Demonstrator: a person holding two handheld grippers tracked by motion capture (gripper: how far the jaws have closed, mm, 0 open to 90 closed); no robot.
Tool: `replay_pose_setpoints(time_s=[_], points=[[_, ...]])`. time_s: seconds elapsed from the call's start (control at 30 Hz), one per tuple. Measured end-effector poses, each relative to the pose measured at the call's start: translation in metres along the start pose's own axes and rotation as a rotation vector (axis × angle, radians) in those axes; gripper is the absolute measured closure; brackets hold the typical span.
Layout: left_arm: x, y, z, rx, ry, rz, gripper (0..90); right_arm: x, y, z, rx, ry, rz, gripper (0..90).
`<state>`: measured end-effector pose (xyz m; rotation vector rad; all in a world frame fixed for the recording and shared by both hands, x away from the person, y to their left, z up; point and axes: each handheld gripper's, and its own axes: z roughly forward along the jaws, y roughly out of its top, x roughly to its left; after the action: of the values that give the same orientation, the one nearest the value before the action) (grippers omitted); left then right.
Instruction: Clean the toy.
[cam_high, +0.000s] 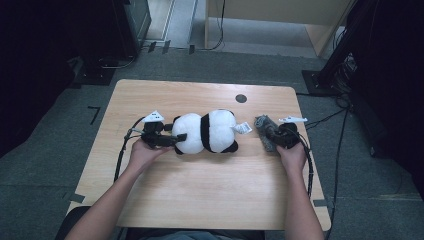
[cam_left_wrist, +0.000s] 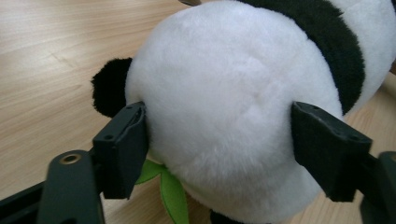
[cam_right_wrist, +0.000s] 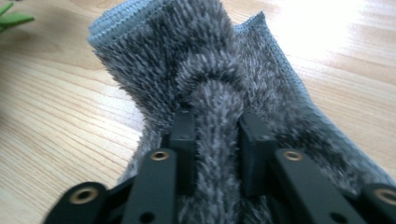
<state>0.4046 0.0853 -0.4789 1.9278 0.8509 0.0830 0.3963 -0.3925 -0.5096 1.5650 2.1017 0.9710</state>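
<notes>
forearms enter from the near edge: left gripper (cam_high: 172, 138) has its jaws spread around the left end of the panda plush (cam_high: 206, 131), whose long axis runs left-right at mid-table (cam_high: 200, 185), while right gripper (cam_high: 272, 134) pinches a ridge of grey fuzzy cloth (cam_high: 265, 131) lying just right of it.
</notes>
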Motion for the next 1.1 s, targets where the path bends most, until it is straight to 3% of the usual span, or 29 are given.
replay_pose_setpoints(time_s=[0.13,0.3,0.47,0.83,1.1], points=[[0.001,-0.001,-0.001,-0.003,-0.015,-0.012,32.4,0.001,0.003,-0.002,0.018,-0.005,0.045,77.9],[-0.001,-0.003,-0.002,-0.002,0.0,-0.002,39.6,0.002,0.008,-0.01,0.018,-0.007,0.062,79.5],[-0.004,-0.003,-0.003,-0.001,0.016,-0.003,43.4,0.007,0.016,-0.023,-0.016,0.041,0.086,79.3],[-0.008,-0.001,-0.006,0.013,0.029,-0.013,47.6,0.026,0.04,-0.05,-0.071,0.086,0.059,78.9],[-0.011,-0.003,-0.006,-0.002,0.051,-0.005,47.1,0.05,0.06,-0.065,-0.092,0.084,-0.008,78.5]])
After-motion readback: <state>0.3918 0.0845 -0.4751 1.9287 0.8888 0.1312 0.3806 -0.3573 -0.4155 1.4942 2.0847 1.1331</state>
